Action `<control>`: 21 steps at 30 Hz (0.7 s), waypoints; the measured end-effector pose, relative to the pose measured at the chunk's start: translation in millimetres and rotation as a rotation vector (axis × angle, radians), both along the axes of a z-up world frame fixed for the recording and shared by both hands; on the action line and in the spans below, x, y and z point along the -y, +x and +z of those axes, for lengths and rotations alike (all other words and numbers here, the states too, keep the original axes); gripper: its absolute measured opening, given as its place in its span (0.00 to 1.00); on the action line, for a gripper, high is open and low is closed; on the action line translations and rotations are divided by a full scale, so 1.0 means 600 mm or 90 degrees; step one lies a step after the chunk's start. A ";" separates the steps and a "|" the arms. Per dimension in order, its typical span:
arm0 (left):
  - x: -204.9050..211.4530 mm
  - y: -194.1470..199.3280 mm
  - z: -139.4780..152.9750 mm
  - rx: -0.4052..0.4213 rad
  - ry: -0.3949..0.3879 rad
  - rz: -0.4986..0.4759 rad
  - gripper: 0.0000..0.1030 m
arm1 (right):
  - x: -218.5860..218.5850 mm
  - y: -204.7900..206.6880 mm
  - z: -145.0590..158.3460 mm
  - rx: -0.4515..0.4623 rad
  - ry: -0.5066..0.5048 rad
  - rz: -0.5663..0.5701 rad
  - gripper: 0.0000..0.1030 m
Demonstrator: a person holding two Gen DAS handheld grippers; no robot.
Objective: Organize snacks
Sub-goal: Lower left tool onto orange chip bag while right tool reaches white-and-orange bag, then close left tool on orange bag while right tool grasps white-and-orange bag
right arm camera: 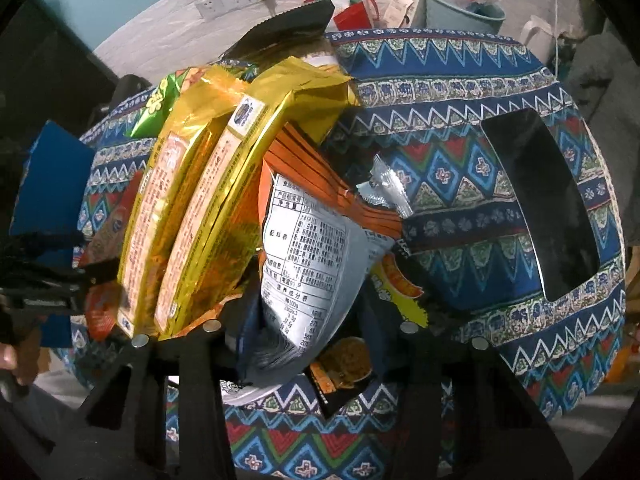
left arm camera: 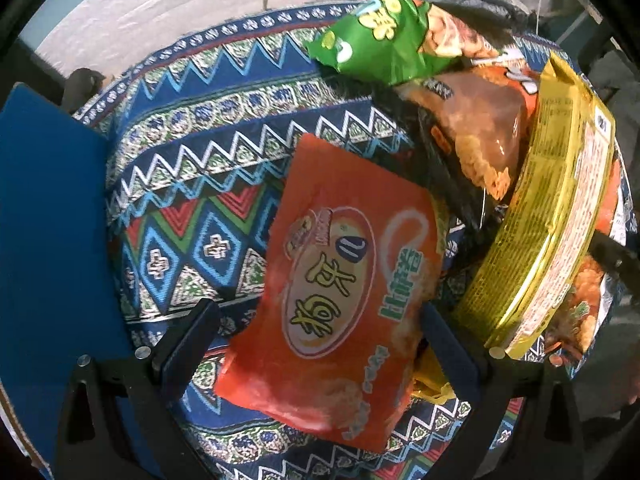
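Observation:
In the left wrist view, my left gripper (left arm camera: 320, 320) has its blue-padded fingers on either side of an orange-red snack bag (left arm camera: 340, 280) and grips its lower part above the patterned tablecloth (left arm camera: 192, 184). Behind it stand a green bag (left arm camera: 376, 40), an orange chip bag (left arm camera: 476, 128) and a gold packet (left arm camera: 552, 220). In the right wrist view, my right gripper (right arm camera: 308, 320) is shut on a silver-backed orange bag (right arm camera: 312, 256), held upright. Two gold packets (right arm camera: 208, 200) lean just left of it.
A blue box (left arm camera: 48, 240) stands at the table's left edge. A black rectangular tray (right arm camera: 544, 204) lies on the cloth at the right. A small silver sachet (right arm camera: 384, 188) and a black-orange packet (right arm camera: 344, 364) lie near the right gripper. Buckets and bags stand on the floor beyond.

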State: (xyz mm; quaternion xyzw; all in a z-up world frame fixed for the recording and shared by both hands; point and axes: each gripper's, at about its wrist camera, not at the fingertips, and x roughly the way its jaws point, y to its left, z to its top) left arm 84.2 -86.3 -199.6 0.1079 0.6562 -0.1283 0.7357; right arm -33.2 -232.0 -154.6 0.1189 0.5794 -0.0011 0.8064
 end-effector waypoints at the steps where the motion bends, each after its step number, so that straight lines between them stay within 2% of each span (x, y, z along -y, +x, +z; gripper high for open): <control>1: 0.001 0.000 -0.005 -0.005 -0.002 -0.004 0.99 | 0.001 0.000 0.002 0.004 0.001 0.000 0.40; 4: 0.003 -0.002 -0.017 -0.001 -0.008 -0.016 0.97 | 0.001 -0.004 0.014 0.022 -0.012 0.006 0.37; 6: 0.014 -0.013 -0.013 0.009 -0.007 -0.036 0.90 | 0.000 -0.008 0.024 0.037 -0.021 0.011 0.37; 8: 0.029 -0.031 -0.015 0.019 -0.012 -0.058 0.74 | 0.002 -0.011 0.036 0.051 -0.031 0.019 0.37; 11: 0.042 -0.041 -0.007 0.030 -0.016 -0.066 0.57 | -0.002 -0.011 0.051 0.067 -0.046 0.029 0.37; 14: 0.049 -0.046 0.001 0.046 -0.008 -0.075 0.46 | -0.006 -0.018 0.066 0.086 -0.067 0.035 0.37; 21: 0.036 -0.058 0.026 0.068 -0.004 -0.063 0.37 | -0.017 -0.026 0.099 0.127 -0.097 0.046 0.37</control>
